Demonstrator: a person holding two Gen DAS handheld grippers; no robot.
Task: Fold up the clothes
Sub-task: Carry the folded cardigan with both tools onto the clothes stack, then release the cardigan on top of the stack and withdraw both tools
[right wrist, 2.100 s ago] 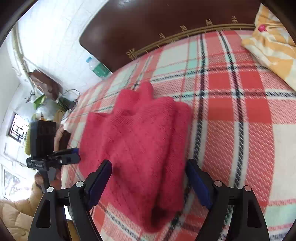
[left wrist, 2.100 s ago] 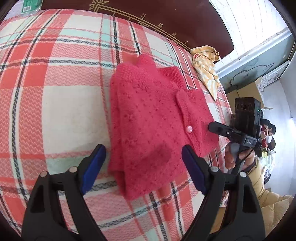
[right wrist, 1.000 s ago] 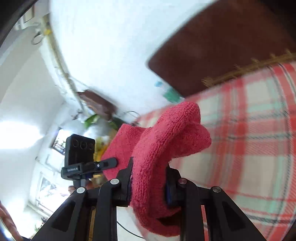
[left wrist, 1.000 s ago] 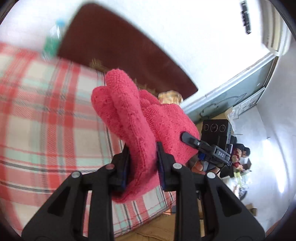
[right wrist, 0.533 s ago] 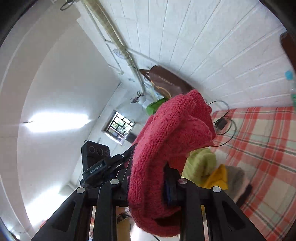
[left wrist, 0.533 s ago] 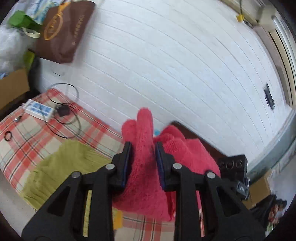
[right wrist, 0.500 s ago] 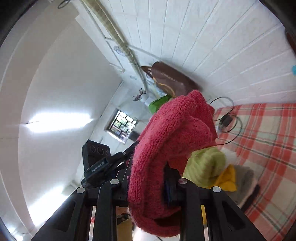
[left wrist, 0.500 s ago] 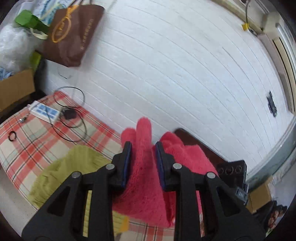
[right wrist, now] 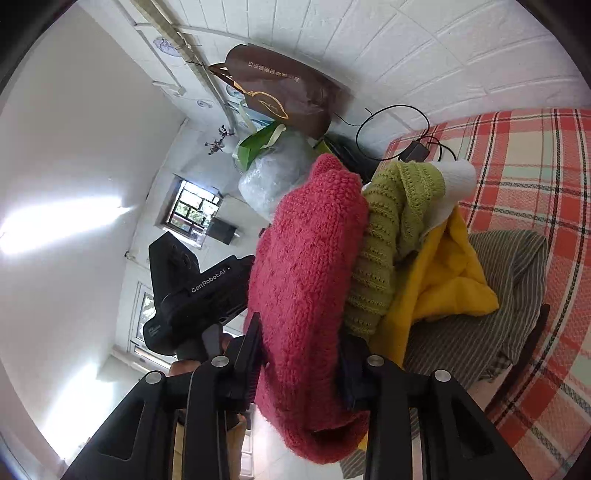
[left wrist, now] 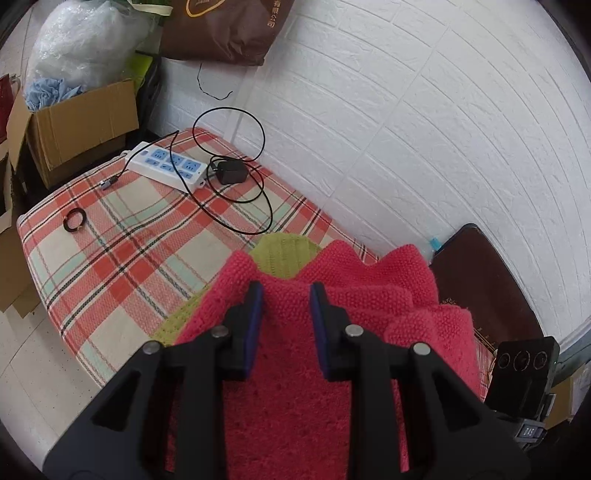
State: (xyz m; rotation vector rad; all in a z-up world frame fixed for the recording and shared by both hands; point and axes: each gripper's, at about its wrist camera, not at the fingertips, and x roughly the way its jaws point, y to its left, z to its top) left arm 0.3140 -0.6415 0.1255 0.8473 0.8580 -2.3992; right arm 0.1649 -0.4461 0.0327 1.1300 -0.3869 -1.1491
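Note:
The folded red knit sweater (left wrist: 354,295) is held by both grippers. My left gripper (left wrist: 286,301) is shut on the red sweater's edge, and the sweater lies over a green knit garment (left wrist: 284,254) on the plaid bed. My right gripper (right wrist: 301,341) is shut on the red sweater (right wrist: 306,258) too. In the right wrist view the sweater rests against a pile: a green knit (right wrist: 388,236), a yellow garment (right wrist: 450,273) and a grey striped one (right wrist: 509,288). The other gripper's body (right wrist: 188,291) shows at the left there.
The plaid bed (left wrist: 122,236) carries a white power strip (left wrist: 166,164), a black charger with cable (left wrist: 231,173) and a black ring (left wrist: 75,220). A cardboard box (left wrist: 74,125), a plastic bag (left wrist: 85,40) and a brown bag (left wrist: 221,29) stand by the white brick wall. A dark headboard (left wrist: 480,280) is at the right.
Both grippers have carried the red sweater from mid-air down onto the pile of folded garments at the bed's far end. The left view has tilted down toward the bed.

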